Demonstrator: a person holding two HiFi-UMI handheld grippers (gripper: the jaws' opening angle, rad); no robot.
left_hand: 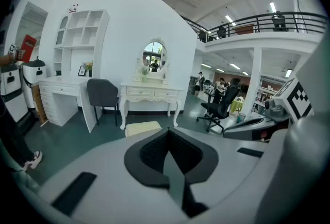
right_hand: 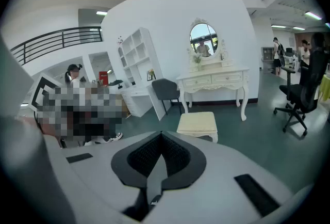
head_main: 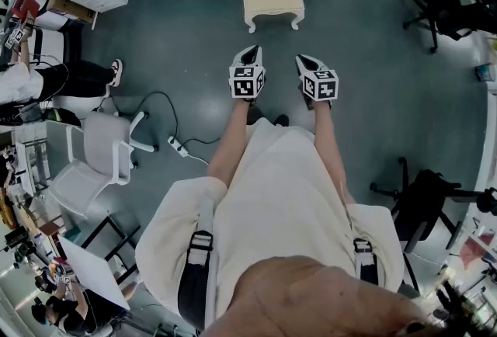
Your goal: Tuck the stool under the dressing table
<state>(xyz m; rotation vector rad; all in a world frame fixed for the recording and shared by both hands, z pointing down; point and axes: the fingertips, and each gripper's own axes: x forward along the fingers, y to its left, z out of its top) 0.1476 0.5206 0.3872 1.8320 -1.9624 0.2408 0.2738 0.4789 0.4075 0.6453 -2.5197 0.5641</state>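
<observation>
Pointing forward and a little downward, two grippers are held side by side, the left gripper [head_main: 248,56] and the right gripper [head_main: 309,65]. Each has its fingers [left_hand: 152,153] pressed together with nothing between them. One stool [head_main: 272,0] stands on the floor [head_main: 194,40] straight ahead of both pairs of fingers and well apart from them, its cream top facing up. Beyond it, farther from the fingers, is one white desk [right_hand: 212,81] with one oval mirror [right_hand: 203,38]. The stool sits outside the desk's front edge, roughly in line with the gap between its curved legs. Bare floor lies between the fingers and the stool, and along both sides of the stool. One grey chair [left_hand: 102,93] stands just left of the desk. One black office chair [right_hand: 301,94] is ahead and to the right of the fingers, clear of the stool.
</observation>
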